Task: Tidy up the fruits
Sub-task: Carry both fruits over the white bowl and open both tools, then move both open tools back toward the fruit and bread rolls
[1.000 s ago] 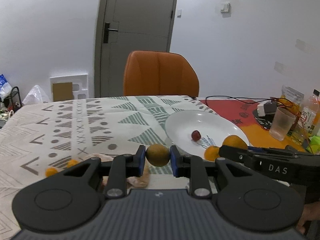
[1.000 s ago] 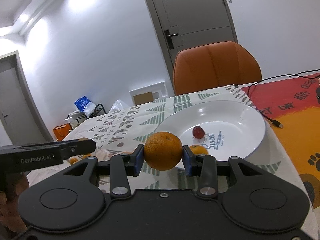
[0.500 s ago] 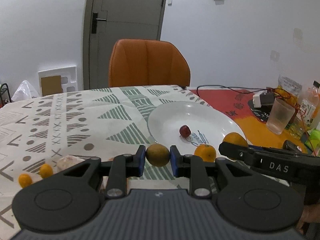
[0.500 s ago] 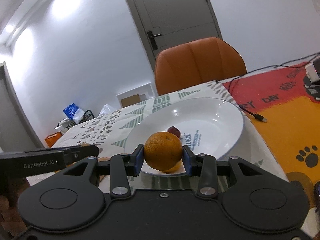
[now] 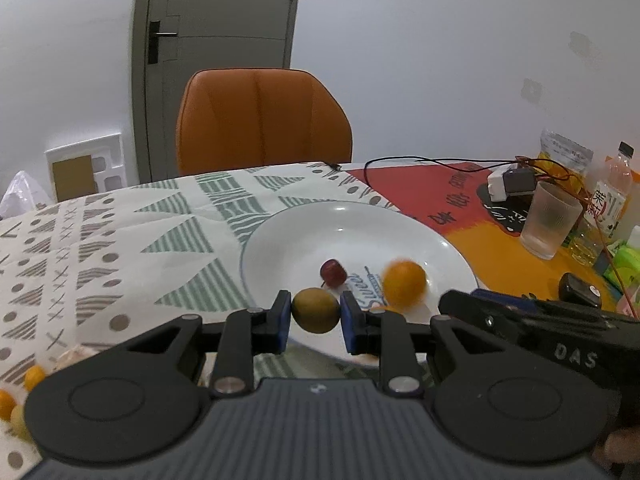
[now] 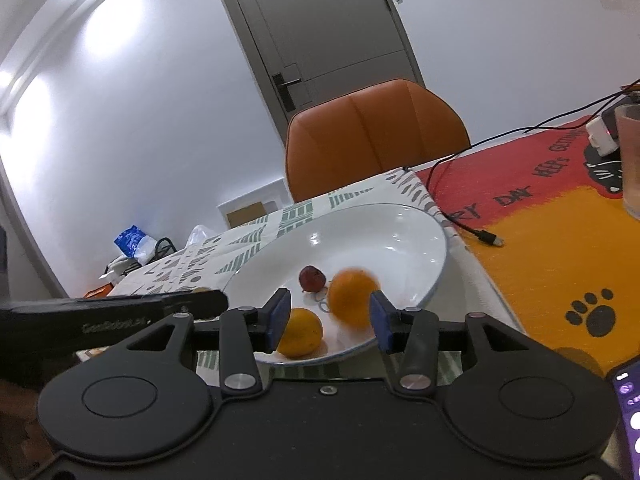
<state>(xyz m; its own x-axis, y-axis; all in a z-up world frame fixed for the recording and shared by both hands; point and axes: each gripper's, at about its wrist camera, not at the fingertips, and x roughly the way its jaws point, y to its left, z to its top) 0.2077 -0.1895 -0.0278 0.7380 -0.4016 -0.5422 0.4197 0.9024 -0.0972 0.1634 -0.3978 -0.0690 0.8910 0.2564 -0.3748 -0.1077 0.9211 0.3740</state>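
Observation:
A white plate (image 5: 280, 228) (image 6: 436, 240) lies on the patterned tablecloth. On it are a small red fruit (image 5: 333, 273) (image 6: 312, 279) and an orange (image 6: 300, 332). My left gripper (image 5: 316, 316) is shut on a small olive-green fruit (image 5: 316, 314) over the plate's near rim. My right gripper (image 6: 330, 316) hovers over the plate with its jaws opening. A second orange (image 6: 352, 298) (image 5: 404, 283), blurred by motion, sits loose between the pads above the plate. The left pad stands well clear of it.
An orange chair (image 5: 260, 120) stands behind the table. At the right are a frosted cup (image 5: 550, 224), a bottle (image 5: 612, 196), a charger with cables (image 5: 512, 186) and a phone (image 6: 628, 412). Small loose fruits (image 5: 34, 376) lie at the cloth's left edge.
The right jaws have opened and let go of the orange, which now falls blurred onto the plate. Both grippers have come closer over the plate. The left still holds its fruit.

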